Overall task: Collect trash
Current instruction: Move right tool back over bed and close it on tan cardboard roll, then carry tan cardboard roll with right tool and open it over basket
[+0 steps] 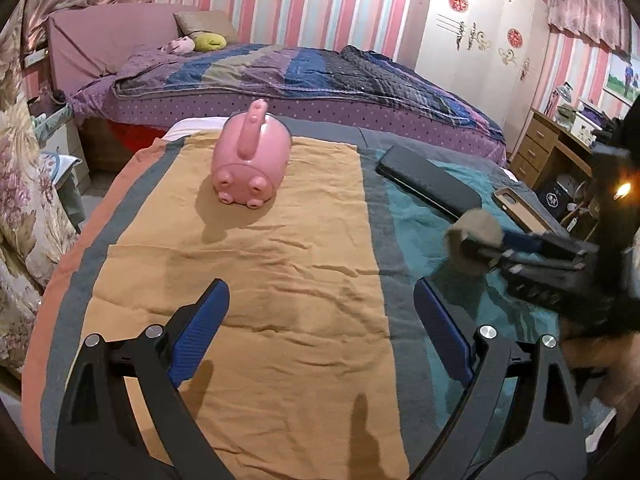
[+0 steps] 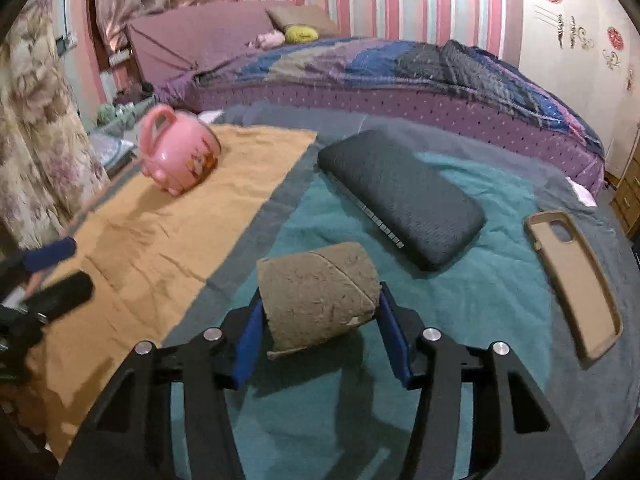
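A brown cardboard roll core (image 2: 318,294) sits between the blue pads of my right gripper (image 2: 320,316), which is shut on it and holds it above the teal part of the cloth. The roll also shows in the left wrist view (image 1: 474,236), blurred, with the right gripper (image 1: 480,246) on it at the right. My left gripper (image 1: 320,308) is open and empty above the orange part of the cloth. A pink cup (image 1: 250,160) lies on its side on the orange cloth, ahead of the left gripper; it also shows in the right wrist view (image 2: 178,156).
A dark flat case (image 2: 400,198) and a tan phone case (image 2: 574,280) lie on the cloth-covered table (image 2: 460,380). A bed (image 1: 300,76) stands behind the table. A wooden drawer unit (image 1: 548,152) is at the right, floral curtains (image 1: 24,200) at the left.
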### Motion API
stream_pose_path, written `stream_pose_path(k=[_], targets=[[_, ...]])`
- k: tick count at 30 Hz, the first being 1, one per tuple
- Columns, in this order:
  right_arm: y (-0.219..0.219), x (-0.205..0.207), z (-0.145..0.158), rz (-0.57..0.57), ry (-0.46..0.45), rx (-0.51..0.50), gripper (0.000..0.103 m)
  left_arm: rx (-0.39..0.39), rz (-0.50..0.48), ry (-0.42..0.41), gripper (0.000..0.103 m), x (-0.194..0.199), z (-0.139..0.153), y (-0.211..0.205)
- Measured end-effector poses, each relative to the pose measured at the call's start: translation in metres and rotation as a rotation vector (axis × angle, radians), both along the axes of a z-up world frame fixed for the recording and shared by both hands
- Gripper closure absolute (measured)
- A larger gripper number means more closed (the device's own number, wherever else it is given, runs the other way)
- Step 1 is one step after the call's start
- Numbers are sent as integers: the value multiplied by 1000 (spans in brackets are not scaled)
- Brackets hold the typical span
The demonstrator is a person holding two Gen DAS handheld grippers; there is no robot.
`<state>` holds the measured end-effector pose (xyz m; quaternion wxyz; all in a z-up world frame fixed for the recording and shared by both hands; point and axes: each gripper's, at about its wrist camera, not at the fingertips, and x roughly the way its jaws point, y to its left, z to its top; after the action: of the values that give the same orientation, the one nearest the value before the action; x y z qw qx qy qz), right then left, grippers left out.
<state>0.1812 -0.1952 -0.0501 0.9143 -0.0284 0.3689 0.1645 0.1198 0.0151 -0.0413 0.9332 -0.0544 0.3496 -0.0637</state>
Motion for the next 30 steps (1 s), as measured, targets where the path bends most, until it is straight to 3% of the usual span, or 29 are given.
stream_pose_path(k=[3,10,15,20,24,28,30], targets=[[-20,-14,17,-14,-40,50,51,3,-7,-7,12,-4,3,-5],[-93,-63,46,-147,-135,32,50,-7,-35,-24,12,-8,10,-32],[-170,-113,58,-288,-171,1,50,1,-112,-68,12,-13,21,-83],[-247,-158,51,-442,-167,11,50,25,-183,-95,12,-21,27,-124],[-313,-192,41,-617,-161,-39,50,24,-219,-107,12,-30,31,-147],[-358,-206,28,-716,-113,-21,49,38,-243,-119,12,-35,32,-163],[-373,-209,23,-765,-85,-40,41,37,-239,-114,12,-34,30,-168]])
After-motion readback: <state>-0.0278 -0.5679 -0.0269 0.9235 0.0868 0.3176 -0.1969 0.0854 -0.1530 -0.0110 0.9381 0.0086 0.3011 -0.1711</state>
